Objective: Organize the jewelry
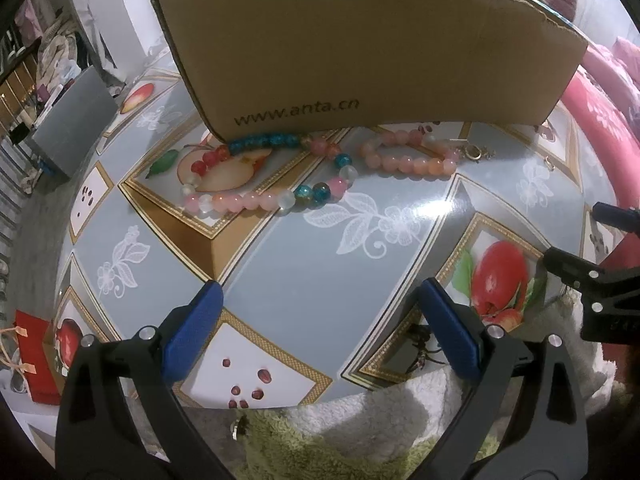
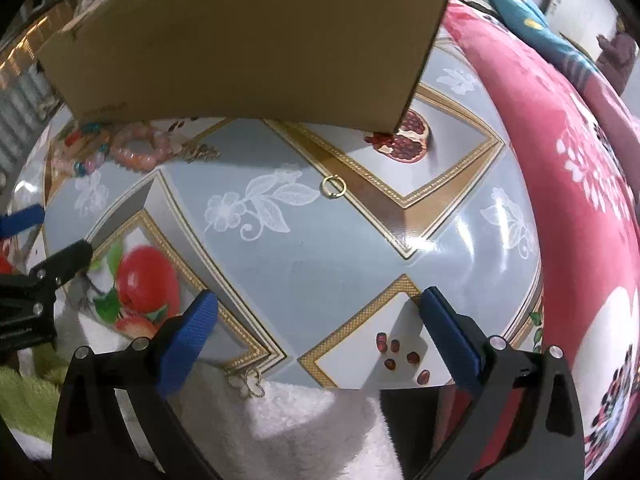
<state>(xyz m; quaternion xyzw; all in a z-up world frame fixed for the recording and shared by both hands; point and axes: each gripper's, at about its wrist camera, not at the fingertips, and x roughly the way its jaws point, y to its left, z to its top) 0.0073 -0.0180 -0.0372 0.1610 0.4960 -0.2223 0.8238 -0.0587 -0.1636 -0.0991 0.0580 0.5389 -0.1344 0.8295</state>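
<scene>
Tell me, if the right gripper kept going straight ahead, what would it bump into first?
Probably the gold ring lying alone on the table, then the cardboard box behind it. The right gripper is open; depth is uncertain.

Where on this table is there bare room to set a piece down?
Free: the wide tabletop strip between the bracelets and the near edge, and around the gold ring. Crowded: beside the cardboard box, where the multicolour bracelet and pink bracelet lie.
</scene>
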